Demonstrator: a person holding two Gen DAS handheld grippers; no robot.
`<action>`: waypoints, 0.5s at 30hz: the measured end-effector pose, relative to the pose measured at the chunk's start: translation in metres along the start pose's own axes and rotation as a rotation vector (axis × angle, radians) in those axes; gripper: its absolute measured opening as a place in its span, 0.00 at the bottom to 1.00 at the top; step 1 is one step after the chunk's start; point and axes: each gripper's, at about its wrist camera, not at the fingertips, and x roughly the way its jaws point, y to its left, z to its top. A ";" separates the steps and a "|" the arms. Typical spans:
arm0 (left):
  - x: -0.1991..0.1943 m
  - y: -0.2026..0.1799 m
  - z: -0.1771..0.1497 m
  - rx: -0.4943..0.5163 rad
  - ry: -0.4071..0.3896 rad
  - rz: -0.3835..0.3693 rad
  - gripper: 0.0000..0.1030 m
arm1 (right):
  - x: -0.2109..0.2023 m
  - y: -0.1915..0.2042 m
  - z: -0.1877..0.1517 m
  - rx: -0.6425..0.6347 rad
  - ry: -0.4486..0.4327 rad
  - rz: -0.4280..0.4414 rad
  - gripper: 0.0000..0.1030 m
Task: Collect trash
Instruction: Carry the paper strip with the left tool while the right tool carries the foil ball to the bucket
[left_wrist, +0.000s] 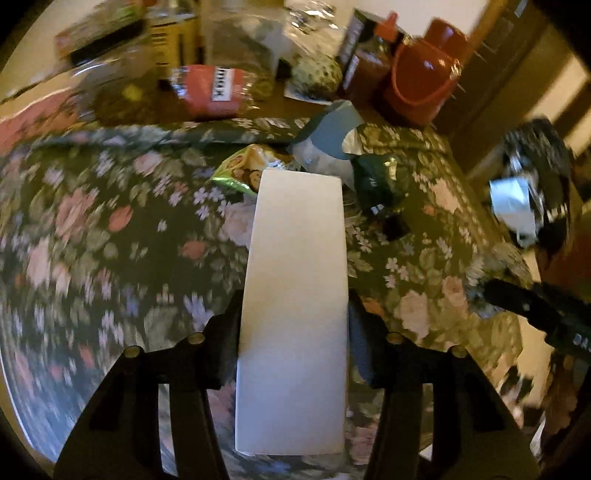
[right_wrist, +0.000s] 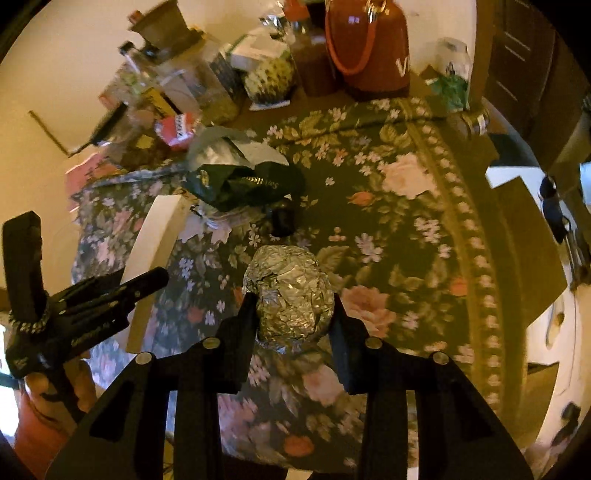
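The white carton (left_wrist: 293, 314) lies lengthwise between the jaws of the left gripper (left_wrist: 293, 321), which pinch its two long sides; it is carried clear above the floral tablecloth (left_wrist: 110, 229), judged so as to bring it away as trash. The foil ball (right_wrist: 290, 295) sits between the jaws of the right gripper (right_wrist: 291, 310), both fingers pressed against its flanks, likewise held over the cloth. Ahead of both sets of jaws, beyond the carton's far end, further trash remains on the table: a dark green wrapper (right_wrist: 243, 182), a grey-and-silver pouch (left_wrist: 328, 140) and a green snack packet (left_wrist: 247, 166), lying bunched together and overlapping. Further still stand a red jug (right_wrist: 369, 48) and assorted jars. The carton hides part of the snack packet; its near end is cut off behind the gripper body. Motion blur obscures the labels. No bin is in view.
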 end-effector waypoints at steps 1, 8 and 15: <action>-0.006 -0.003 -0.005 -0.021 -0.014 0.006 0.49 | -0.004 0.001 -0.002 -0.009 -0.011 0.003 0.33; -0.059 -0.043 -0.034 -0.124 -0.157 0.039 0.49 | -0.063 -0.017 -0.014 -0.107 -0.114 0.037 0.33; -0.121 -0.084 -0.054 -0.152 -0.291 0.060 0.49 | -0.116 -0.025 -0.020 -0.167 -0.221 0.064 0.33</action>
